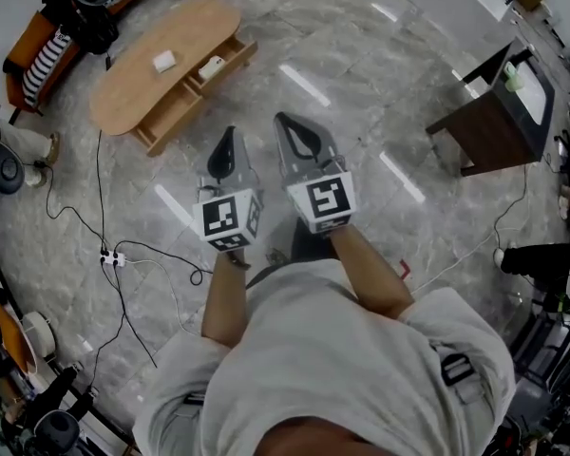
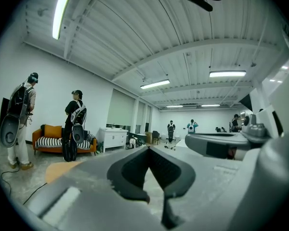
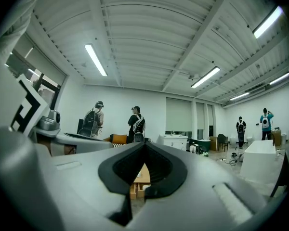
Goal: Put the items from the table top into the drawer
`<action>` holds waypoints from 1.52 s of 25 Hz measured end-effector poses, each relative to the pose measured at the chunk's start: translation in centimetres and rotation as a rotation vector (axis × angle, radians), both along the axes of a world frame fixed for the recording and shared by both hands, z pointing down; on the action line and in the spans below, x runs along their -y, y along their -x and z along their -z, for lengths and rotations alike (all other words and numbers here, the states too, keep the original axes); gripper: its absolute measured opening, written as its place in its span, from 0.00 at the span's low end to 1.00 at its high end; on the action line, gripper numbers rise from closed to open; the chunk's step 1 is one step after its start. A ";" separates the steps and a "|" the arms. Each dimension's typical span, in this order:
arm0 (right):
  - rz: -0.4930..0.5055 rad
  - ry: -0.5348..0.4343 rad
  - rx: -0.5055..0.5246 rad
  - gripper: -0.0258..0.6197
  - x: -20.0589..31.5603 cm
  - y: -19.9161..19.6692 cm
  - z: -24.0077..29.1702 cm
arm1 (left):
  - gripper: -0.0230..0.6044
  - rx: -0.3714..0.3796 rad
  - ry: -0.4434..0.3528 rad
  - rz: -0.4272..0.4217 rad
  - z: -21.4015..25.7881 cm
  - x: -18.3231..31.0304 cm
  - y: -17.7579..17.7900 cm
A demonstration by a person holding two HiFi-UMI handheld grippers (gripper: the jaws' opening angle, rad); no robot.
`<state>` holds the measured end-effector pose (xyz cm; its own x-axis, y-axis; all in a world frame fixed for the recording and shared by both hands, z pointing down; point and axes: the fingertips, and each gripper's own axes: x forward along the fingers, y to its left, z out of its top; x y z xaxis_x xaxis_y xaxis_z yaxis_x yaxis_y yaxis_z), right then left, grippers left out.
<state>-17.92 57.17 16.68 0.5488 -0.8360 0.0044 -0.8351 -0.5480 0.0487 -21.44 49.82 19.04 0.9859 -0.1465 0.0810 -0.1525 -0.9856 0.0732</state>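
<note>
Shirt: a pale shirt point(image 1: 342, 369) was seen nearest, with both forearms stretched forward from it.
Left gripper: the left gripper point(image 1: 228, 139) was held level over the marble floor point(image 1: 361, 84), its jaws brought together with nothing between them.
Right gripper: the right gripper point(image 1: 287, 126) was held just beside it on the right, jaws closed tip to tip and empty.
Table: the wooden table point(image 1: 133, 88) was placed far left, well apart from both grippers.
Drawer: the drawer point(image 1: 182, 103) was seen standing open on the table's near side.
Items: a white item point(image 1: 164, 61) was left on the table top. A second white item point(image 1: 212, 66) was seen at the drawer's far edge, and whether it lay inside could not be told.
Surroundings: an orange sofa point(image 1: 27, 46) was set beyond the table and a dark cabinet point(image 1: 499, 112) far right.
</note>
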 end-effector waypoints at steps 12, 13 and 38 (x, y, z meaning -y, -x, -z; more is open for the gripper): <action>0.134 -0.003 0.033 0.05 9.4 -16.7 -1.6 | 0.07 0.073 -0.006 0.130 -1.9 8.7 -15.2; 0.149 -0.007 0.040 0.05 10.1 -18.3 -1.5 | 0.07 0.079 0.001 0.147 -1.8 9.3 -16.7; 0.382 0.090 0.114 0.05 39.0 -32.5 -6.5 | 0.07 0.156 0.106 0.332 -7.1 35.7 -30.3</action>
<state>14.54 18.17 23.22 0.1910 -0.9730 0.1295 -0.9805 -0.1954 -0.0226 8.90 14.10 26.13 0.8608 -0.4387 0.2580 -0.4797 -0.8687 0.1234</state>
